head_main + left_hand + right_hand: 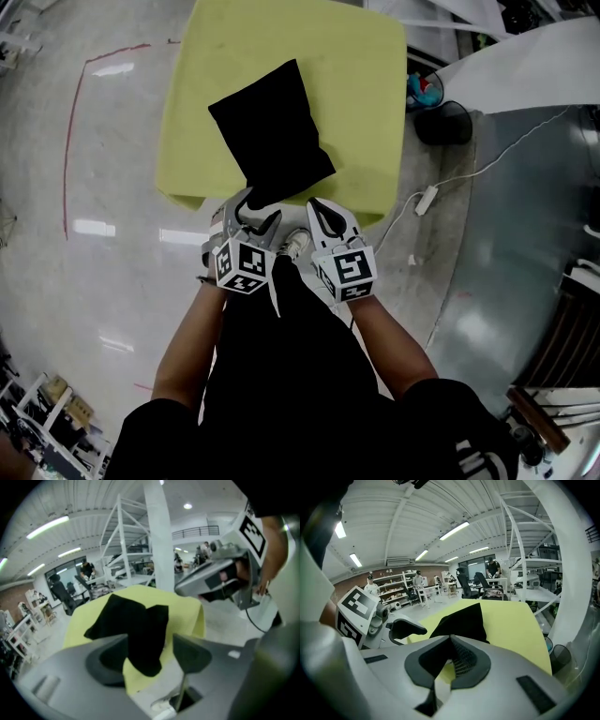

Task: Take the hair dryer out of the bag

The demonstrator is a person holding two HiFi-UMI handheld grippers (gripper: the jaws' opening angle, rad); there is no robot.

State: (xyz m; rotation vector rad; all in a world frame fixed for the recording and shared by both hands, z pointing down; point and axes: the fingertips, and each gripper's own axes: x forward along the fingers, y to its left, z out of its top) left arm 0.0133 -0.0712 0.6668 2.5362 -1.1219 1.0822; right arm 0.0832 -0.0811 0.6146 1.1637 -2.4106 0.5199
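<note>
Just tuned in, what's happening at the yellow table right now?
A person holds a gripper in each hand at the near edge of the yellow table, where the black bag lies. The left gripper is open with nothing between its jaws; the right gripper is shut and empty. Neither appears to touch the bag yet, and no hair dryer is showing.

This is a large, open lab or workshop hall. A ribbed white ceiling [417, 517] carries long strip lights [453, 530] over a polished grey floor [112, 169] marked with a red tape line [67, 141]. Stocked shelves [396, 590] line a brick wall [436, 569]. White metal frames [126, 531] rise nearby. Office chairs [465, 584] and people [417, 578] stand by work tables [429, 590], and a cable [497, 157] trails across the floor.
</note>
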